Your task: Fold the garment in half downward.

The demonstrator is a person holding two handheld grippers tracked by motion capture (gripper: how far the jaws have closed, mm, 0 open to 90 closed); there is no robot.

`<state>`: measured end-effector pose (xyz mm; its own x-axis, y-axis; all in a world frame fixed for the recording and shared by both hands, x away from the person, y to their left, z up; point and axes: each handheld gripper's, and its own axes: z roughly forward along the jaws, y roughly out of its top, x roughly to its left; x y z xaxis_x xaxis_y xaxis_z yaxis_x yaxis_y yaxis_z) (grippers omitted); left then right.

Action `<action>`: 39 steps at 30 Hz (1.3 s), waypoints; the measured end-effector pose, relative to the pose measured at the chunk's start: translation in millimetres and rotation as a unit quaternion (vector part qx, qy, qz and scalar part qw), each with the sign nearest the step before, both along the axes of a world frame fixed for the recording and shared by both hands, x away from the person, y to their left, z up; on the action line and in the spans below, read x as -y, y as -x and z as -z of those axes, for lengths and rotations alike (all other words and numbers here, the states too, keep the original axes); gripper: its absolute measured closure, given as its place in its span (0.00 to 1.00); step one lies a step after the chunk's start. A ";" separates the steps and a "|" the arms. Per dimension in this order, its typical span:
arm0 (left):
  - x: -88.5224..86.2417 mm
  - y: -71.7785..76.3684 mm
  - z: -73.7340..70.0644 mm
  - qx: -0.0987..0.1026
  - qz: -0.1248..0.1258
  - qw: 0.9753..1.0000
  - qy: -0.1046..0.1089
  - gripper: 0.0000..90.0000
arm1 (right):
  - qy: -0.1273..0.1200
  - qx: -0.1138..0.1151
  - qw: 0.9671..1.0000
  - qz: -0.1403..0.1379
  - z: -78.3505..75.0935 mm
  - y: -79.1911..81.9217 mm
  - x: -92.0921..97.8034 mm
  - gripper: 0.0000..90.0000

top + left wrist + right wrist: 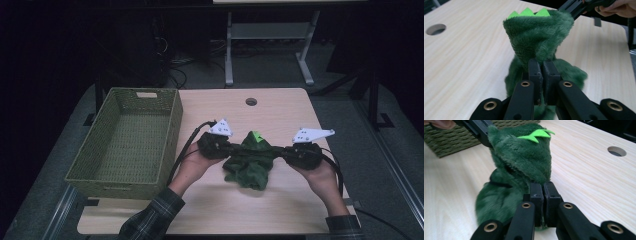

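Plush (248,162) (soft, light, limp) hangs over table (280,210), left gripper (231,148) and right gripper (281,151) clamped on opposite edges.

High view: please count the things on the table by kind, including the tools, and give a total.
Basket: 1
Green plush garment: 1
Tools: 2, left tool and right tool, each shut on the garment
Total: 4
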<state>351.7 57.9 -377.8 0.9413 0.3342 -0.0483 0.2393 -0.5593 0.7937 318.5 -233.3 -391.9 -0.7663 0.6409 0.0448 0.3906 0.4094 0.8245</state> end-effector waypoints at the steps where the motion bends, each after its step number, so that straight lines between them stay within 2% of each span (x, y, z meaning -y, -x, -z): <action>1: -0.5 3.4 2.1 -0.001 0.004 1.000 -0.001 0.96 | -0.001 0.004 1.000 -0.003 1.1 4.4 0.0 0.97; 4: -2.6 13.2 9.7 -0.003 0.011 1.000 -0.001 0.96 | 0.002 -0.005 1.000 -0.012 5.7 15.6 -0.6 0.97; 6: -3.6 16.0 12.5 -0.005 0.015 1.000 -0.001 0.96 | -0.007 -0.007 1.000 -0.017 7.8 19.5 0.2 0.97; 7: -4.7 21.4 18.5 -0.010 0.021 1.000 -0.005 0.96 | -0.014 -0.018 0.999 -0.023 12.2 25.6 1.1 0.97; 9: -5.5 26.1 24.8 -0.014 0.025 1.000 -0.009 0.96 | -0.016 -0.024 0.999 -0.028 16.6 31.9 0.8 0.97; 15: -12.1 35.1 41.8 -0.023 0.032 0.999 -0.028 0.96 | -0.006 -0.045 0.998 -0.044 31.5 46.3 -4.9 0.97; 18: -13.3 37.6 47.9 -0.029 0.037 0.998 -0.036 0.96 | -0.010 -0.053 0.997 -0.051 36.9 50.1 -7.1 0.97; 19: -12.7 40.3 54.7 -0.036 0.043 0.997 -0.045 0.96 | -0.003 -0.063 0.996 -0.060 42.6 53.3 -9.7 0.97; 20: -12.7 40.3 54.7 -0.036 0.043 0.997 -0.045 0.96 | -0.003 -0.063 0.996 -0.060 42.6 53.3 -9.7 0.97; 22: -10.8 42.1 64.2 -0.046 0.051 0.996 -0.060 0.96 | 0.006 -0.081 0.995 -0.065 52.3 54.5 -13.9 0.97; 29: -3.5 42.8 79.1 -0.056 0.062 0.993 -0.080 0.96 | 0.035 -0.100 0.992 -0.070 66.9 53.1 -21.3 0.97; 35: 0.9 42.4 84.1 -0.047 0.066 0.993 -0.091 0.96 | 0.056 -0.109 0.991 -0.061 75.5 49.7 -23.5 0.97; 39: 2.2 40.4 85.8 -0.040 0.061 0.993 -0.088 0.96 | 0.052 -0.110 0.991 -0.060 77.3 47.7 -24.1 0.94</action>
